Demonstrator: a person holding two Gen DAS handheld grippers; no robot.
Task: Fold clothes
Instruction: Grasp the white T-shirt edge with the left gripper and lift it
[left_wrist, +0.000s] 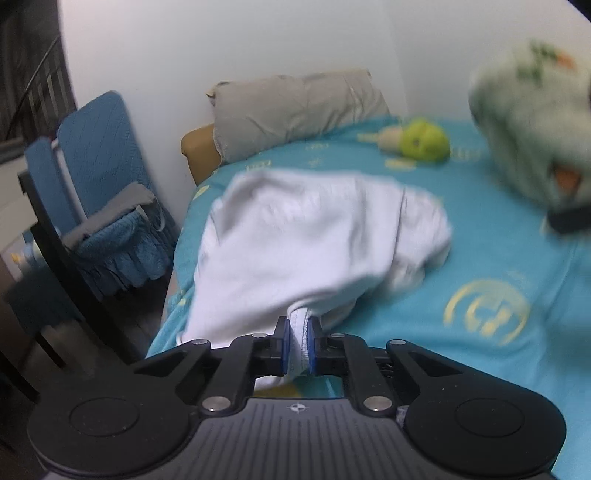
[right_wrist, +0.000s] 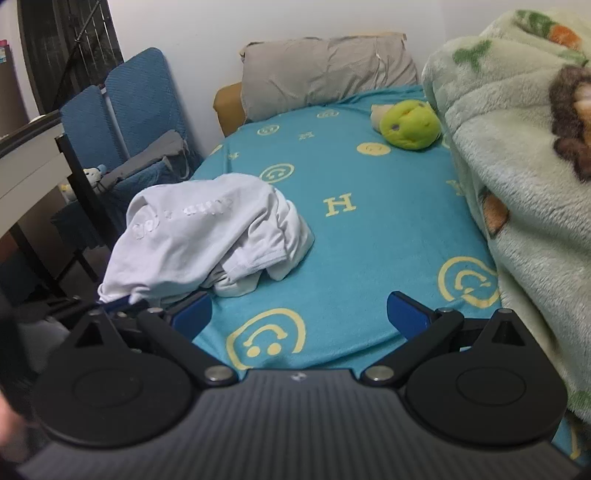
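A crumpled white garment (left_wrist: 306, 236) lies on the teal bed sheet (left_wrist: 480, 258) near the bed's left edge. My left gripper (left_wrist: 299, 328) is shut on a hemmed edge of this white garment, the cloth pinched between the blue pads. In the right wrist view the same white garment (right_wrist: 207, 236) sits in a heap left of centre, with raised lettering on top. My right gripper (right_wrist: 299, 314) stands open above the sheet, nothing between its blue fingers (right_wrist: 406, 310). The left gripper (right_wrist: 114, 304) shows at the garment's near left corner.
A grey pillow (right_wrist: 328, 70) lies at the bed's head and a green plush toy (right_wrist: 410, 125) beside it. A pale green fleece blanket (right_wrist: 517, 184) is piled along the right side. Left of the bed stand a blue folding chair (right_wrist: 136, 107) and a dark table (right_wrist: 44, 155).
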